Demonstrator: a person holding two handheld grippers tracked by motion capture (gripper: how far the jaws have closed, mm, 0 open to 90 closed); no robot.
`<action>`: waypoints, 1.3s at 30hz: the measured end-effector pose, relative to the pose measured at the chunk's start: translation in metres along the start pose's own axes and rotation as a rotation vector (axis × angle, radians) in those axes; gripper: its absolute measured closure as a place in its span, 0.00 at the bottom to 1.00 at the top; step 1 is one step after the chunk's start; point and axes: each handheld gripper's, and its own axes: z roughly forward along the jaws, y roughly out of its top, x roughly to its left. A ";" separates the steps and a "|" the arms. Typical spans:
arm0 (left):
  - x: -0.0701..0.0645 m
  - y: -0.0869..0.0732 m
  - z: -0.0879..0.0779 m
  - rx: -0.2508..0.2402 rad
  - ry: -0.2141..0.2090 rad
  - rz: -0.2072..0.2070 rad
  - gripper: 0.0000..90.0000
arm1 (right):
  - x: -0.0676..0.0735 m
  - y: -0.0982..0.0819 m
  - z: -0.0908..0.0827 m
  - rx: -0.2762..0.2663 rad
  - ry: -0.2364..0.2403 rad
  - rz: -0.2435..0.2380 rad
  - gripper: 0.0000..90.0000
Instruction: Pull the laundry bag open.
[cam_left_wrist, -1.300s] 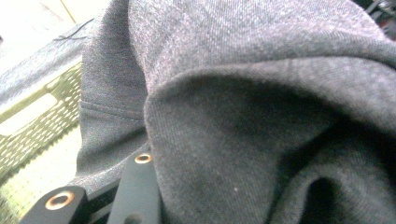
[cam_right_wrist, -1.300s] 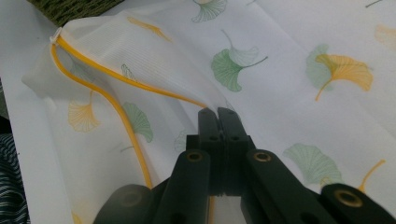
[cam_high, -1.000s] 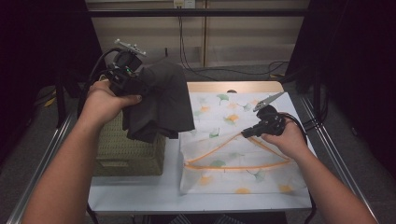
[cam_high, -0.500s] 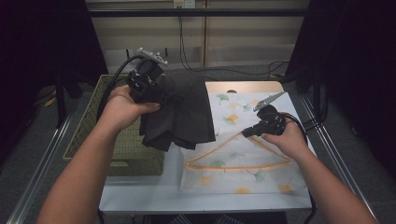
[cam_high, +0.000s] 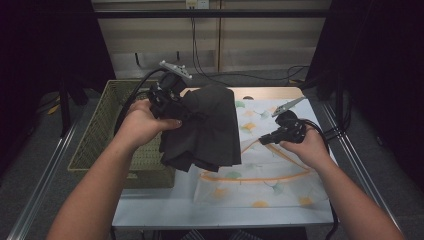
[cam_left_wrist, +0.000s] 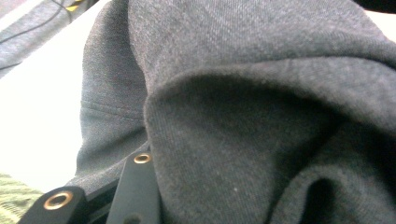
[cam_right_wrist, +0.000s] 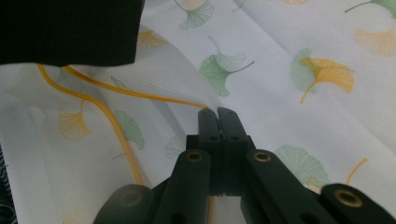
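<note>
The left gripper (cam_high: 172, 102) holds a dark grey garment (cam_high: 205, 127) up above the surface (cam_high: 150, 212), its fingers pinching a bunch of the cloth near the top edge while the rest hangs in loose folds. Below lies a white mesh bag (cam_high: 280, 180) printed with ginkgo leaves and trimmed in orange. The right gripper (cam_right_wrist: 218, 114) has its fingers pressed together on the bag's thin upper layer, lifting it at the orange-edged mouth.

It looks like the garment is headed into the bag. To do that well, I'd keep the mouth held high and taut, bring the lowest fold to the opening first, and feed the cloth in gradually rather than dropping the whole bundle.

A green woven basket (cam_high: 100, 145) sits just beside the bag on the left. The hanging cloth covers part of the opening, and the left cable (cam_high: 135, 92) trails close by, so either could snag.
</note>
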 end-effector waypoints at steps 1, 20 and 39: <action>-0.002 0.000 0.001 0.002 -0.004 0.002 0.65 | -0.001 0.001 0.000 -0.005 -0.001 -0.004 1.00; -0.038 0.015 0.013 -0.007 -0.082 0.075 0.65 | -0.001 0.013 -0.005 -0.008 -0.023 -0.013 1.00; -0.065 0.013 0.035 0.015 -0.240 0.121 0.65 | -0.004 0.012 -0.008 -0.045 -0.024 0.000 1.00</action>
